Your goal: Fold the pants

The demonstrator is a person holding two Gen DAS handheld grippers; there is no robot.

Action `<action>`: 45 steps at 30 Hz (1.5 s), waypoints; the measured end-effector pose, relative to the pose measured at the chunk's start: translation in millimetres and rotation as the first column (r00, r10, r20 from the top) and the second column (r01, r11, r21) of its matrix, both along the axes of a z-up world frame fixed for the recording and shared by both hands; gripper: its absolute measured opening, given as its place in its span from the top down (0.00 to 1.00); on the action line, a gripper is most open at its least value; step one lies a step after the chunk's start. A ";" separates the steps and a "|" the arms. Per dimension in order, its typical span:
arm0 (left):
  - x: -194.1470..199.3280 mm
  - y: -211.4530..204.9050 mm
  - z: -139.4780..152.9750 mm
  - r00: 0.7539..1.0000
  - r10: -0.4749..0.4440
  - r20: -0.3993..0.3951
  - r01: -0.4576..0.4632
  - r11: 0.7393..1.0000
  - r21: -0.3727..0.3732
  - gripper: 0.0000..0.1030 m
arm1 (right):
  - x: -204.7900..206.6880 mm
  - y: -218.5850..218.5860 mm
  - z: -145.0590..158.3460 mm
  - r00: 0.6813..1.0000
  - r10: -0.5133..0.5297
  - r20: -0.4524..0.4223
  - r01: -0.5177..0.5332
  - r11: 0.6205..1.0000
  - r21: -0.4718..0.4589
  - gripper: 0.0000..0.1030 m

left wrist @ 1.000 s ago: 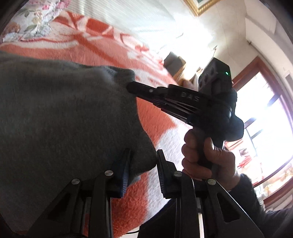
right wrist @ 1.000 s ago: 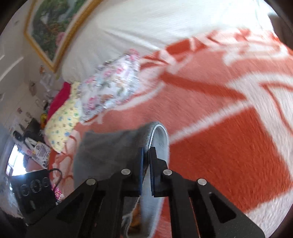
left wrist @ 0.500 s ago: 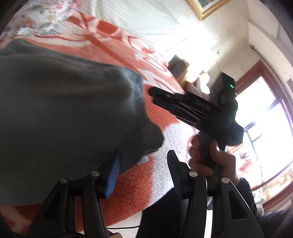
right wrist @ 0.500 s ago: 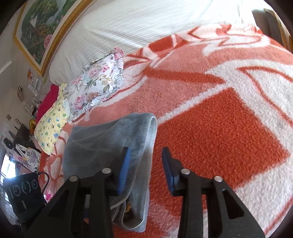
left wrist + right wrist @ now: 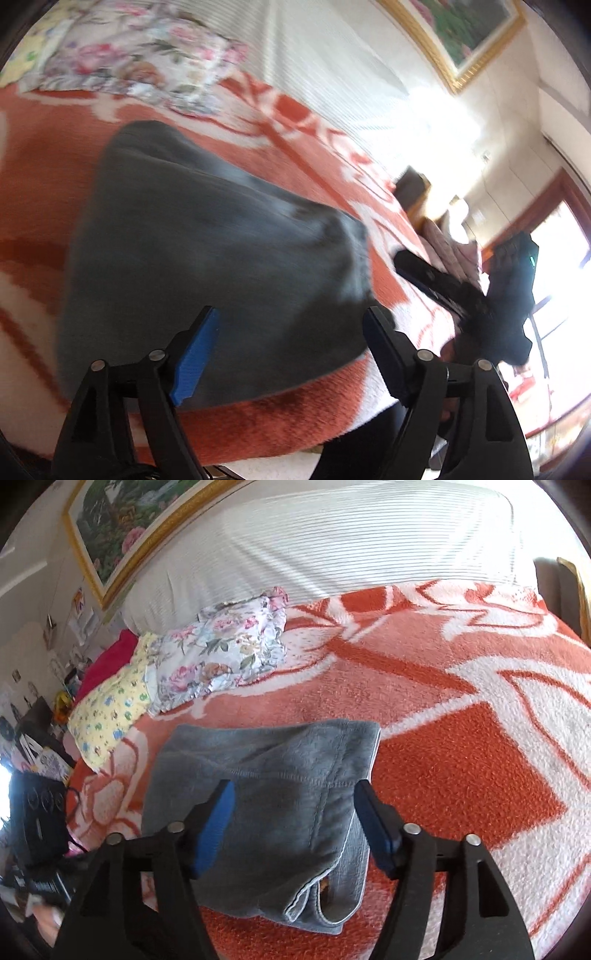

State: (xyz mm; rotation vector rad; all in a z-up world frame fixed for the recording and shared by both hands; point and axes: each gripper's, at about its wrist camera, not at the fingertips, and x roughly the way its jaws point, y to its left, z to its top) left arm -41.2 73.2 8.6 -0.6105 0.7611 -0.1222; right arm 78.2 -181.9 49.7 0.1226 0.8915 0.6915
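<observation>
The grey pants [image 5: 266,794] lie folded into a compact stack on the orange and white blanket [image 5: 461,760], near the bed's front edge. They also show in the left wrist view [image 5: 207,258], blurred. My left gripper [image 5: 291,325] is open and empty, just above the pants' near edge. My right gripper [image 5: 293,794] is open and empty, above the stack. The right gripper also shows in the left wrist view [image 5: 424,269], to the right of the pants and clear of them.
A floral pillow [image 5: 221,657] and a yellow patterned one [image 5: 110,709] lie behind the pants at the left. A white striped headboard [image 5: 332,542] stands at the back. A window [image 5: 561,273] is at the right.
Both grippers have opened and let go of the pants. Both have drawn back, and the folded stack now lies on the blanket.
</observation>
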 end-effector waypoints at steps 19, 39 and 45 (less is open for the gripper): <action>9.9 92.4 -22.5 0.982 0.166 -0.095 -0.164 0.986 0.025 0.20 | 5.6 -15.4 -37.5 0.987 -0.084 -0.138 0.086 0.996 0.009 0.16; 68.8 115.3 -70.0 0.976 0.129 -0.177 -0.139 0.989 -0.047 0.13 | 27.2 -0.8 -76.6 0.965 -0.042 -0.257 0.056 0.997 0.045 0.16; 78.3 116.1 -73.7 0.980 0.142 -0.136 -0.153 0.985 -0.074 0.11 | 31.5 9.9 -89.2 0.953 0.006 -0.302 0.028 0.994 0.108 0.16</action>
